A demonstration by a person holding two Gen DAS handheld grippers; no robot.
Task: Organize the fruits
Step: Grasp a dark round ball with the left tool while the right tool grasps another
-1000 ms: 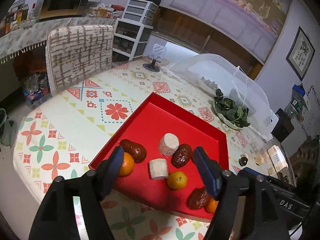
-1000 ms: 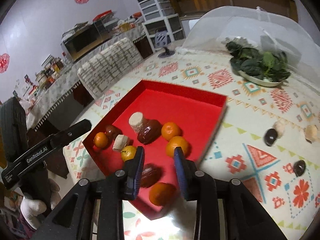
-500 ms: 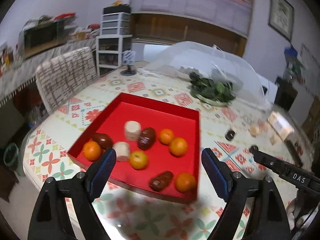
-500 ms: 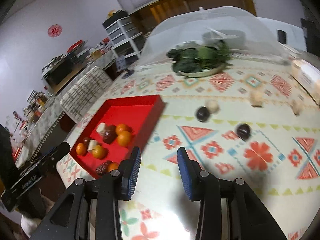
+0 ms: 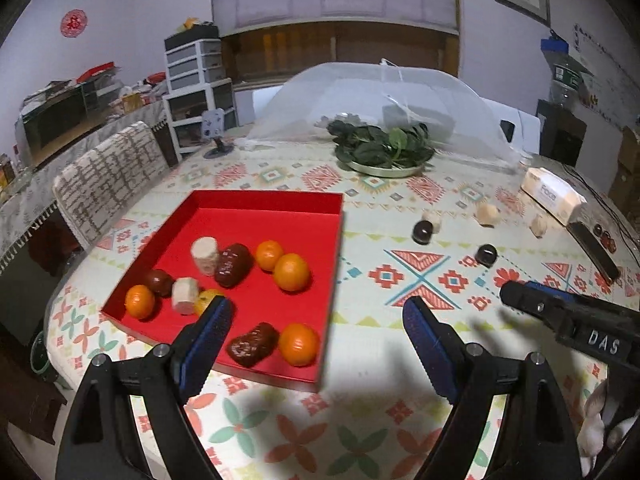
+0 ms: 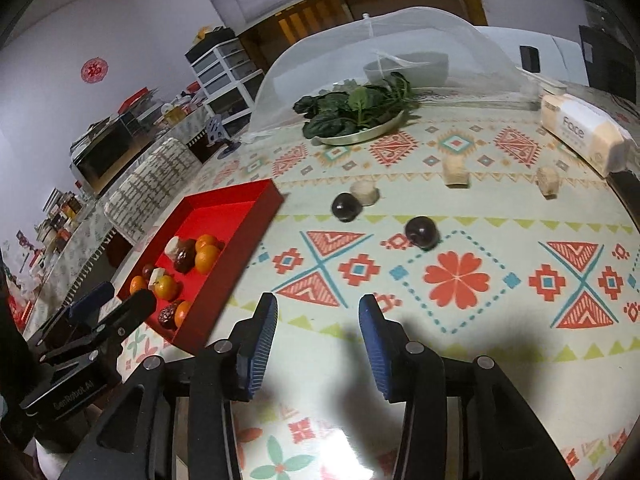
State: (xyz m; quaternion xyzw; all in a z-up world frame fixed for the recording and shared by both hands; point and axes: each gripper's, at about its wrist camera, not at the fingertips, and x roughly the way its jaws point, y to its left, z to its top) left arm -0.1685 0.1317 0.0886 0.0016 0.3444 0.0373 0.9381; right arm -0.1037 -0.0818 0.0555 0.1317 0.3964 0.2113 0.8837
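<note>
My left gripper (image 5: 316, 316): jaws spread wide with nothing between them, low in the left wrist view, above the near right corner of the tray.
My right gripper (image 6: 318, 312): jaws parted and empty, at the bottom centre of the right wrist view, over bare patterned tablecloth (image 6: 456, 272).
Red tray (image 5: 280, 204): left of centre in the left wrist view, at far left in the right wrist view.
In the tray: five oranges, one (image 5: 291, 272) near the middle, dark red dates, one (image 5: 233, 259) just left of two oranges, and pale cut chunks, one (image 5: 205, 256) touching that date.
Loose on the cloth: two dark round fruits (image 6: 346, 207) (image 6: 421, 232) above my right gripper, the first touching a pale chunk (image 6: 364, 193); two more pale chunks (image 6: 455, 171) (image 6: 547, 180) further right.
Upper centre: plate of leafy greens (image 6: 352, 110) at the edge of a mesh food cover (image 6: 384, 40).
Upper right: tissue pack (image 6: 580, 132).
</note>
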